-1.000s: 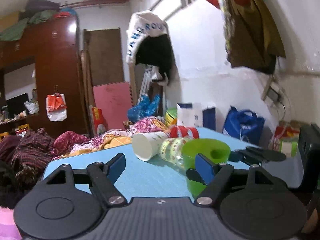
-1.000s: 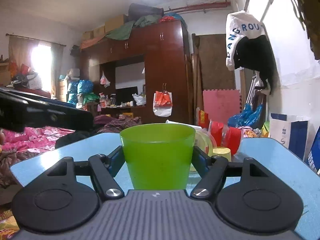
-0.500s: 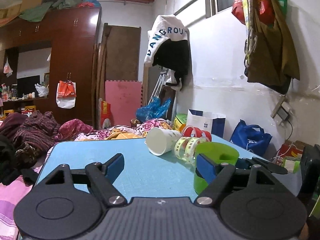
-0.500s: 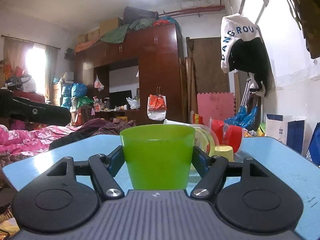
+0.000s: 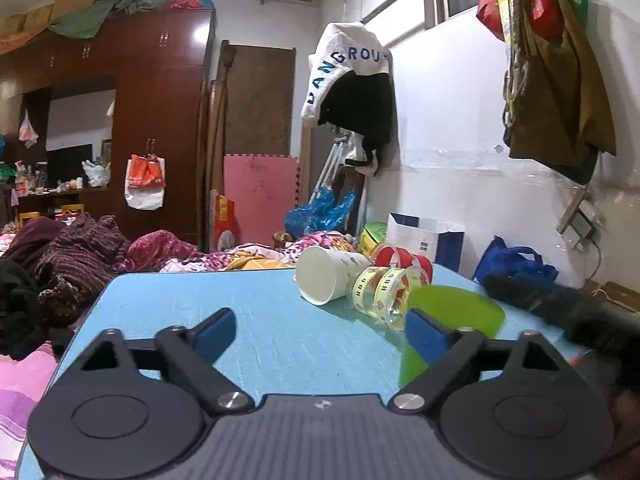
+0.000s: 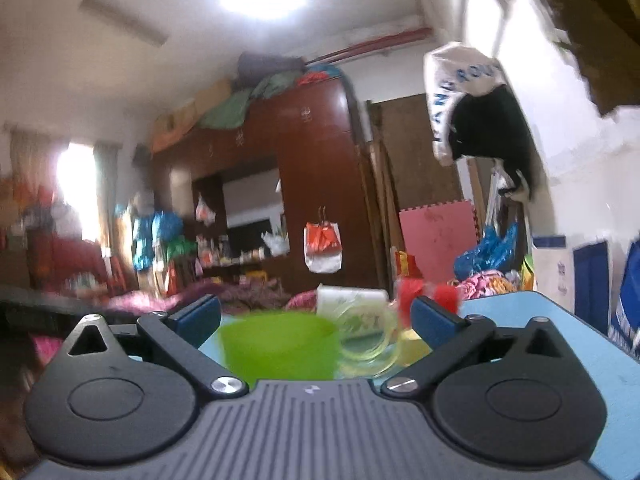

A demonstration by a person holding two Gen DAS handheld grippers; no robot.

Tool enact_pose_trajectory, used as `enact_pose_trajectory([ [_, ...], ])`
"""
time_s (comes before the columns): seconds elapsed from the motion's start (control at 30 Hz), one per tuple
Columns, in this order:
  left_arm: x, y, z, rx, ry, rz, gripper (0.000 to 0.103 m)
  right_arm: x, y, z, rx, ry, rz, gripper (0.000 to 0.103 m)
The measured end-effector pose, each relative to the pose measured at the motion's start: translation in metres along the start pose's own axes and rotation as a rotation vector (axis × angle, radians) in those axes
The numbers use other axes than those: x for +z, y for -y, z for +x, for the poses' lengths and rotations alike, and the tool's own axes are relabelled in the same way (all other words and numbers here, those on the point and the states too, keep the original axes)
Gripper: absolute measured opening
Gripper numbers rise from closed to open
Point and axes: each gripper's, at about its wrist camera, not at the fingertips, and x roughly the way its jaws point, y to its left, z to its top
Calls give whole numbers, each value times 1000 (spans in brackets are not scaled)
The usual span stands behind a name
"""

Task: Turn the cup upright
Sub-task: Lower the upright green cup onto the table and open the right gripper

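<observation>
A green plastic cup stands upright on the blue table, mouth up. My right gripper is open, its fingers spread wide and drawn back from the cup, which sits low between them, untouched. The right view is blurred by motion. In the left wrist view the green cup shows behind my right fingertip. My left gripper is open and empty over the table.
A white paper cup lies on its side on the table, with a clear patterned cup and red-striped cups beside it. Piled clothes lie past the left edge. Bags stand by the right wall.
My right gripper has opened, let go of the green cup and pulled up and back. The cup stays standing. My left gripper has shifted slightly, still open.
</observation>
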Motion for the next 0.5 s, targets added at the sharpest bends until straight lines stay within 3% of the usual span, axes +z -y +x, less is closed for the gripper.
enact_pose_trajectory([
  [0.3, 2, 23, -8, 57, -15, -12, 96, 29, 42, -22, -102, -153, 126, 102],
  [0.4, 6, 30, -27, 67, -12, -22, 97, 35, 35, -29, -146, -229, 67, 102],
  [0.5, 12, 43, -43, 103, -25, -7, 98, 41, 20, -40, -164, -244, -43, 102],
])
